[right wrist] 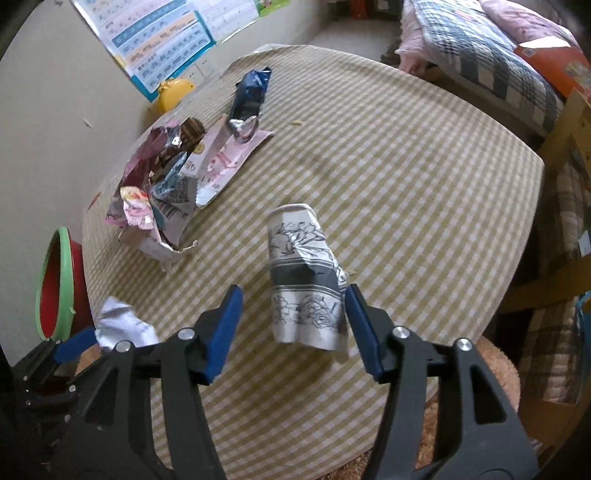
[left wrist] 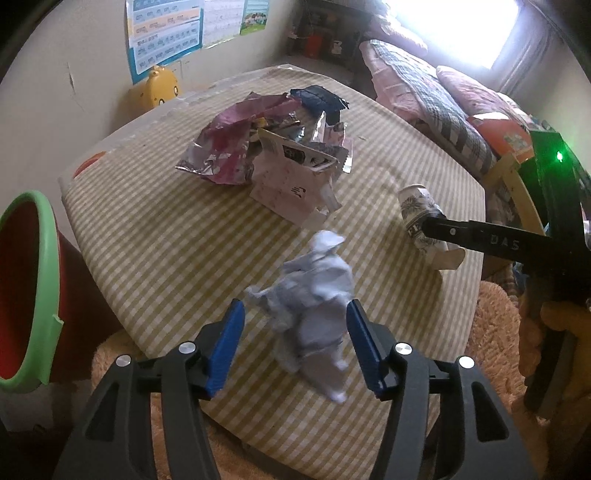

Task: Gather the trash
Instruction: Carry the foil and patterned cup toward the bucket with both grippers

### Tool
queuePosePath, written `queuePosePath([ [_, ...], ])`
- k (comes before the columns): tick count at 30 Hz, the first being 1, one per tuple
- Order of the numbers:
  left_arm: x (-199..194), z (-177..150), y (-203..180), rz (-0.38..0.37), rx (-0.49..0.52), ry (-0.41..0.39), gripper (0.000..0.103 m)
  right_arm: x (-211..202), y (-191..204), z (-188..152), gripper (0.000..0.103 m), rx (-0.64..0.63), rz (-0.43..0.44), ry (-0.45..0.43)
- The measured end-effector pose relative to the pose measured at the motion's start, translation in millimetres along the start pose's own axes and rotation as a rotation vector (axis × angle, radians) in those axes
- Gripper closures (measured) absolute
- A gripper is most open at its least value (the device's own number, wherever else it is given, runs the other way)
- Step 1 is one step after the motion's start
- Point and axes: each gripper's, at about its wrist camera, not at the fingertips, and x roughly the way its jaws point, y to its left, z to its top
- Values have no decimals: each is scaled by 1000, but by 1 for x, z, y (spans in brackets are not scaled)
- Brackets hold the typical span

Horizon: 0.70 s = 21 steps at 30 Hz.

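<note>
Two hand-held grippers hovered over a table (left wrist: 166, 236) covered in a yellow-and-white checked cloth; everything below is placed relative to that table. Near its front edge lay a crumpled white paper ball (left wrist: 314, 306); the left gripper (left wrist: 295, 343) stood around it with blue pads partly apart, the right pad at the paper's edge, the left pad clear of it, so the paper was not clamped. Toward the table's right side lay a crushed paper cup (right wrist: 304, 277) printed with dark flowers, tipped on its side; the right gripper (right wrist: 293, 332) straddled its near end, jaws partly open, the right pad touching or almost touching the cup, the left pad well clear. Across the table's far middle sat a heap of torn snack wrappers (left wrist: 266, 147), pink, silver and dark blue. Off the table's left edge stood a red bin with a green rim (left wrist: 33, 288). Beyond the far right side lay a bed with checked bedding (left wrist: 436, 96); posters (left wrist: 166, 33) hung on the wall behind the table.
</note>
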Motion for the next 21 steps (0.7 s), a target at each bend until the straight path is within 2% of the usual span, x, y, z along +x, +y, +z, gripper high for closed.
queuePosePath([
  [9, 6, 4, -12, -23, 32, 11, 49, 8, -2, 0, 47, -2, -20, 18],
  [15, 32, 15, -30, -8, 93, 71, 50, 7, -4, 1, 47, 8, -14, 10],
  [18, 32, 16, -30, 4, 101, 60, 62, 6, -7, 2, 44, 15, -13, 3],
  [21, 27, 15, -23, -15, 71, 59, 67, 9, -9, 2, 44, 22, -6, 10],
])
